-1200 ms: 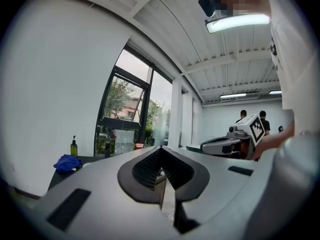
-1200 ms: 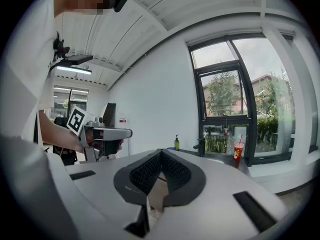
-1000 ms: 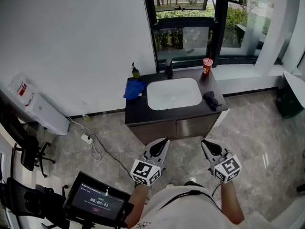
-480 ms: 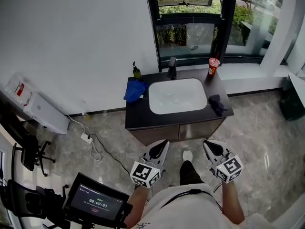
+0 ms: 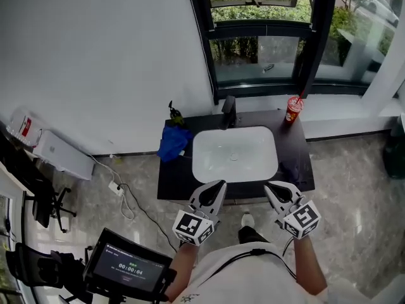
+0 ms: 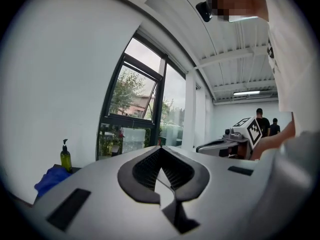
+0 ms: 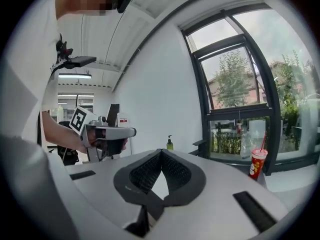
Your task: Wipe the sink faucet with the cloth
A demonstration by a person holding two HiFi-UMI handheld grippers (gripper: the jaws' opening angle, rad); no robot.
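Shut and empty, the grey left gripper [image 5: 217, 185] and grey right gripper [image 5: 272, 187] are held at the black worktop's [image 5: 178, 177] front edge; step 1, judged in hand, is fetching the crumpled blue cloth [image 5: 173, 142] at its left edge, for which opened jaws are needed.

Head view: the front edge of the table [image 5: 172, 179] is covered by the left hand-held gripper [image 5: 220, 185] and the right hand-held gripper [image 5: 269, 187]. The faucet [image 5: 228, 111] merges with the dark window frame [image 5: 215, 87], so its outline is unclear. Left gripper view: the blue cloth [image 6: 50, 178] is partly covered by that gripper's body. Right gripper view: the print on the red cup [image 7: 257, 163] is too small to read.
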